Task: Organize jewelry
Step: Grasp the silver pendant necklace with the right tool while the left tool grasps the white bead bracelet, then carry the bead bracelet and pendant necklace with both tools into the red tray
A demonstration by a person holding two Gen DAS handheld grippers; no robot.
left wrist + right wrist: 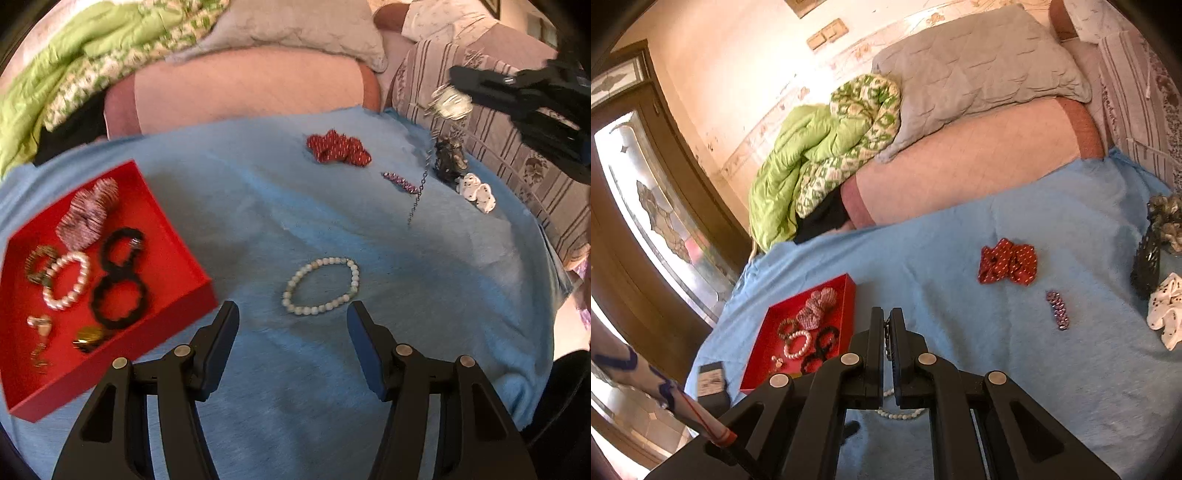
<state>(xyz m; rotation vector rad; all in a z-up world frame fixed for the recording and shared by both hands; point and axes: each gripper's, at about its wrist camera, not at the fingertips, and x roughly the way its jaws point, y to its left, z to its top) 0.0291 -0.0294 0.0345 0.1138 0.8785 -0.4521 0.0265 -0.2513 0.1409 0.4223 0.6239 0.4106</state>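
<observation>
On blue cloth point(424, 295): red tray point(177, 236) at left, holding scrunchies and bead bracelets. Right of tray, pale bead bracelet point(320, 286) flat, just ahead of left gripper point(293, 317), jaws apart, nothing between. Far right, raised: right gripper point(456, 79) clamped on silver chain necklace point(421, 184), dangling.

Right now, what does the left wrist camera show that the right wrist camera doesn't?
Only the left wrist view: the open left gripper over the whole pale bead bracelet, and a chain hanging from a silvery piece at the right gripper's tips.

Only the right wrist view: the door, a wall, and the right gripper's shut fingers up close, a little metal between them.

Both: the blue cloth, red tray with bracelets and scrunchies, red scrunchie, purple chain piece, white scrunchie, green quilt.
</observation>
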